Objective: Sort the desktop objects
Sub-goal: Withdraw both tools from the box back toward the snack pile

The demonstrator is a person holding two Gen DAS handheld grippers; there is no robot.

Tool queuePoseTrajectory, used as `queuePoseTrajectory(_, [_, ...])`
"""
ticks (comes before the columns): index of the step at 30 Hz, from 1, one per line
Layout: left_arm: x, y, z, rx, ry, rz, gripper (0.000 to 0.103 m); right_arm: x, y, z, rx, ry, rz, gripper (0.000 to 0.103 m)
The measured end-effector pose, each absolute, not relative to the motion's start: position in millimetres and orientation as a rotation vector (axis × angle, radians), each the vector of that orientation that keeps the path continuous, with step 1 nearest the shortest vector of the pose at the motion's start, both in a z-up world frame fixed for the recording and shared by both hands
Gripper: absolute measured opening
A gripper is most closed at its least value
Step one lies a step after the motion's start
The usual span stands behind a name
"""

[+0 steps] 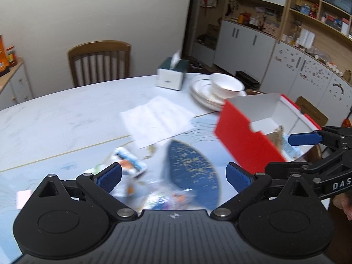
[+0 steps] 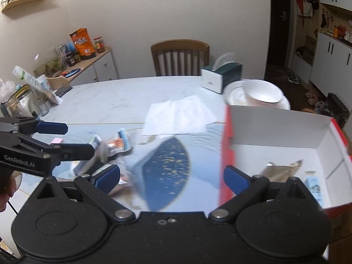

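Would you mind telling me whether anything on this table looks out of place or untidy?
Yes: a loose heap of snack packets lies scattered on the table left of the red box, while only a couple of packets lie inside it.

This is a home dining room. A pale marble-look dining table stands by a plain wall with a wooden slat-back chair pushed up to it, and on it sit a tissue box, a stack of white plates with a bowl on top, and a sheet of paper. A low sideboard holding snack packets and jars, a small wall shelf with a framed photo, and white cabinets under cluttered open wooden shelving round out the domestic look, with shoes lying on the floor near a dark doorway.
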State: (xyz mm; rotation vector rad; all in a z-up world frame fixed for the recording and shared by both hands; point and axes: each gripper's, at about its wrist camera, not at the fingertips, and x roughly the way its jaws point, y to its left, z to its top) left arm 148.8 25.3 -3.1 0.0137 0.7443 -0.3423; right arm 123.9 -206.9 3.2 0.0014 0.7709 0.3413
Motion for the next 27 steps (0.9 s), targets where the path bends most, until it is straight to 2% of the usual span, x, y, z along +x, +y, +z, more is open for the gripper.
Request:
queuePoseTrajectory(12, [146.7, 113.8, -10.7, 0.024, 0.738, -0.241, 0.101, 126.7, -121.3, -2.2, -0.026, 0.778, 0.398, 0.1])
queuePoseTrajectory(27, [160.6, 194.0, -49.9, 0.034, 0.795, -0.123, 0.101, 151.3, -45.2, -19.6, -0.092, 0.808, 0.425, 0.1])
